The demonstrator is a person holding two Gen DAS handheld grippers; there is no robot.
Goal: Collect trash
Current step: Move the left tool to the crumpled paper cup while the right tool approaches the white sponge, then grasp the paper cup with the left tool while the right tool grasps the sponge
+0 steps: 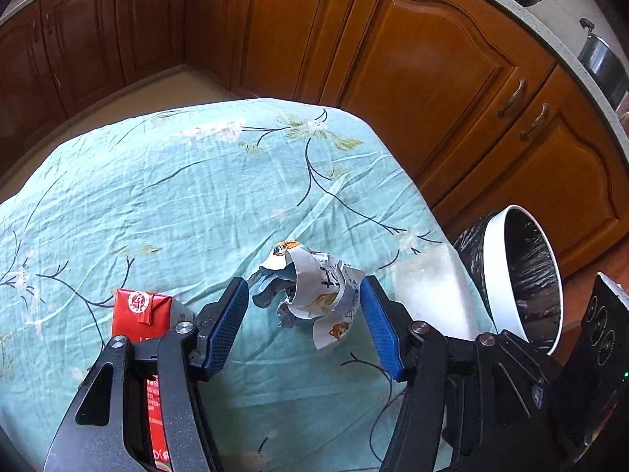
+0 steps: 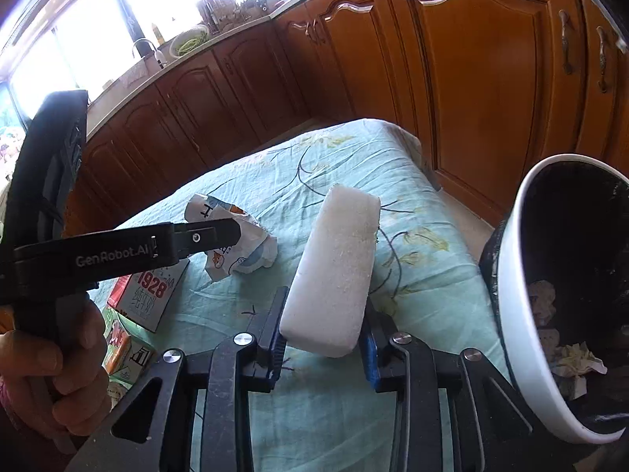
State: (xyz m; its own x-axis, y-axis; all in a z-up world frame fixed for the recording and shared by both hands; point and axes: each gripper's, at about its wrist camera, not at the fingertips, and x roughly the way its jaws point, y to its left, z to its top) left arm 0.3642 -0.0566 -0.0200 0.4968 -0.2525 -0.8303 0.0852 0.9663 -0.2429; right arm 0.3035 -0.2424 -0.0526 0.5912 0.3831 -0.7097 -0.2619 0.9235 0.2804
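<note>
Setting: a table covered in a teal floral tablecloth (image 1: 177, 196), with brown wooden kitchen cabinets (image 1: 424, 59) behind it.
Left gripper (image 1: 304, 314): its two blue-padded fingers are spread wide, one on each side of a crumpled wrapper (image 1: 314, 295). The right pad seems to be at the wrapper's edge; the left pad stands clear of it.
Crumpled wrapper: white paper with cartoon prints and dark lettering, lying on the cloth near the table's near edge, toward its right side.
Right gripper (image 2: 322, 338): its fingers are pinching a white foam block (image 2: 334, 275) by its lower end. The block tilts up and away from the gripper, lifted above the tablecloth.
Foam block, left view: shows as a pale blurred shape by the table's right edge (image 1: 432, 291).
Trash bin (image 2: 526, 295): round, with a white rim and a black bag liner, standing just beyond the table's right edge. Crumpled paper scraps (image 2: 570, 365) lie inside it.
Red carton (image 1: 141, 314): stands on the cloth at the near edge, left of the left gripper and partly hidden behind it.
Other cartons (image 2: 129, 350): seen in the right view at the table's near left corner, beside a box printed 1928 (image 2: 153, 295).
Hand (image 2: 51, 377): the person's left hand grips the handle of the left gripper.
</note>
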